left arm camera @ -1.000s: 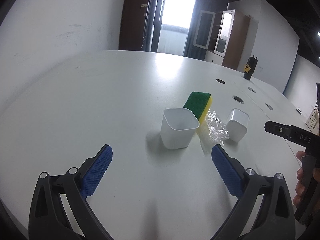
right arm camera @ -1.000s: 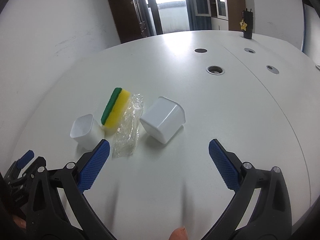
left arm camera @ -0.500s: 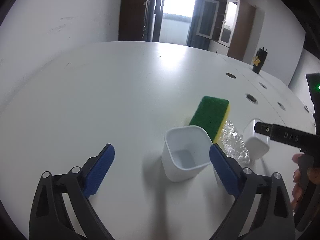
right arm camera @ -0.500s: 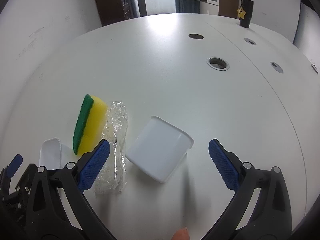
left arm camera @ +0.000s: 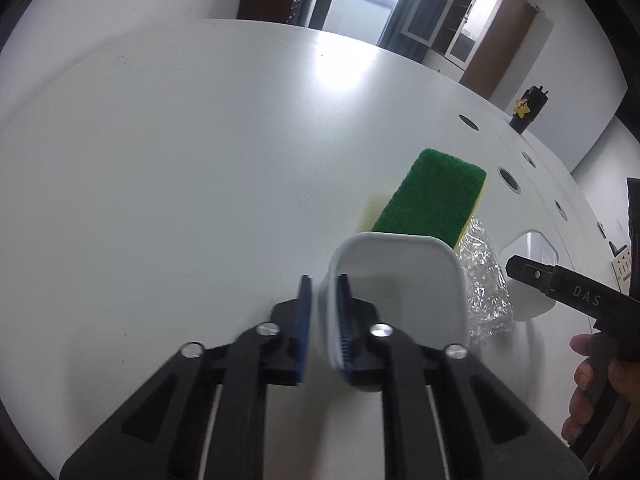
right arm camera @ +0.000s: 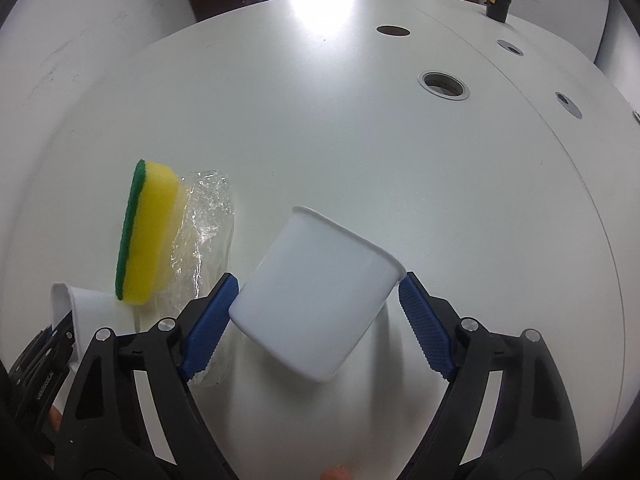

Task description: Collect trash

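**Two cups, one for each of my grippers**

My left gripper (left arm camera: 322, 320) pinched the near wall of the open cup (left arm camera: 400, 280). One pad was outside the wall and one was inside. I think I held it that way because the cup stood upright with its mouth up, so the thin wall was the easy part to grab. It looked like a good bin for the trash.

Next came the sponge (left arm camera: 430, 196), green side up in my left view. The wrap (right arm camera: 204, 216) lay touching it. The crinkly wrap looked like the trash to me. Both sat on the table (right arm camera: 320, 120) between the two cups.

My right gripper (right arm camera: 316, 316) was closing around the tipped cup (right arm camera: 316, 300). The cup was between the pads (right arm camera: 426, 328). The left pad looked to be touching it, but the right one had a small gap.
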Demonstrator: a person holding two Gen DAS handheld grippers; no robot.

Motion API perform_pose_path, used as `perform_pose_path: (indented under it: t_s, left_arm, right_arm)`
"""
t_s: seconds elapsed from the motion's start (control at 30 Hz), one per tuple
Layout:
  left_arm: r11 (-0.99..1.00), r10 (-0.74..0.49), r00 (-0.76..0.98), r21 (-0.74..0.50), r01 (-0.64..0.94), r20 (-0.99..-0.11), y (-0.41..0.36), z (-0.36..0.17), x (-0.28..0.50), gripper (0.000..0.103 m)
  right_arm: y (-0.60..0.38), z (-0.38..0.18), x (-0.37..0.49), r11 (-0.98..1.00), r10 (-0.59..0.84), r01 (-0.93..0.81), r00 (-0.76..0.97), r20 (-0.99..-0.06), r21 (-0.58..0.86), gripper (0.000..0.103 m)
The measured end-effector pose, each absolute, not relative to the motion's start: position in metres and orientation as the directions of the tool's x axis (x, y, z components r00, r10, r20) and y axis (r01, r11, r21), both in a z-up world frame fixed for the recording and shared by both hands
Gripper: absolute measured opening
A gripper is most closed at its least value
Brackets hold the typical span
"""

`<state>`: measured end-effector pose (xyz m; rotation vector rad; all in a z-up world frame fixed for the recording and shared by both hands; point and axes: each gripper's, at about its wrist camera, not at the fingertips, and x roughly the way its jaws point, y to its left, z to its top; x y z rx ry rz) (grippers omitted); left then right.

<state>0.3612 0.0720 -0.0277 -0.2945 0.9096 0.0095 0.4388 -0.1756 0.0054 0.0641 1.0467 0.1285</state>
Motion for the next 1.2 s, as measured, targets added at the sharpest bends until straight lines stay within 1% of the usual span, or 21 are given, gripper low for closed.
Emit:
perform_pose_path:
  t_s: [0.1,0.23,0.33,0.47,0.53,0.63,0.7,0.73,0.83,0.97,1.1,1.2]
  left_arm:
    - [0.965,-0.093,0.631,-0.225,-0.132,-0.771,0.075,-0.027,0.356,0.003]
    - [0.962,-0.090,0.657,-0.237,-0.137,-0.748,0.081,-0.020,0.336,0.003]
    - [0.951,-0.112,0.684,-0.277,-0.136,-0.721,0.087,-0.011,0.312,0.003]
    - [0.920,-0.167,0.722,-0.370,-0.131,-0.671,0.093,-0.003,0.274,0.003]
    - [0.920,-0.173,0.733,-0.374,-0.119,-0.657,0.087,-0.002,0.257,0.003]
    - [0.952,-0.119,0.753,-0.291,-0.100,-0.647,0.072,0.002,0.233,0.003]
    - [0.972,-0.056,0.770,-0.210,-0.102,-0.635,0.064,0.002,0.216,0.003]
    - [0.976,-0.046,0.773,-0.194,-0.101,-0.633,0.062,0.001,0.209,0.003]
    - [0.983,-0.026,0.783,-0.160,-0.094,-0.621,0.058,-0.001,0.186,0.003]
    - [0.985,-0.026,0.796,-0.149,-0.082,-0.605,0.051,-0.002,0.159,0.003]
    - [0.997,-0.008,0.825,-0.063,-0.034,-0.565,0.030,-0.006,0.139,0.003]
    - [0.998,-0.037,0.819,-0.070,-0.004,-0.573,0.023,-0.009,0.128,0.003]
  right_arm:
    - [-0.179,0.006,0.431,0.987,0.161,-0.101,0.500,-0.851,0.127,0.078]
    - [-0.188,0.013,0.417,0.986,0.166,-0.116,0.528,-0.833,0.123,0.078]
    - [-0.195,0.022,0.397,0.982,0.186,-0.134,0.563,-0.805,0.132,0.078]
    - [-0.196,0.030,0.360,0.976,0.212,-0.171,0.607,-0.765,0.135,0.078]
    - [-0.192,0.031,0.343,0.975,0.212,-0.193,0.620,-0.756,0.115,0.078]
    - [-0.187,0.034,0.318,0.971,0.214,-0.222,0.640,-0.738,0.089,0.078]
    - [-0.185,0.034,0.299,0.964,0.239,-0.243,0.642,-0.729,0.102,0.078]
    - [-0.184,0.034,0.292,0.961,0.252,-0.255,0.641,-0.725,0.108,0.078]
    - [-0.183,0.032,0.264,0.954,0.269,-0.284,0.652,-0.709,0.100,0.078]
    - [-0.183,0.030,0.231,0.953,0.262,-0.296,0.679,-0.686,0.070,0.078]
    - [-0.176,0.029,0.200,0.947,0.256,-0.320,0.707,-0.659,0.026,0.078]
    - [-0.178,0.025,0.180,0.940,0.284,-0.337,0.705,-0.649,0.045,0.078]
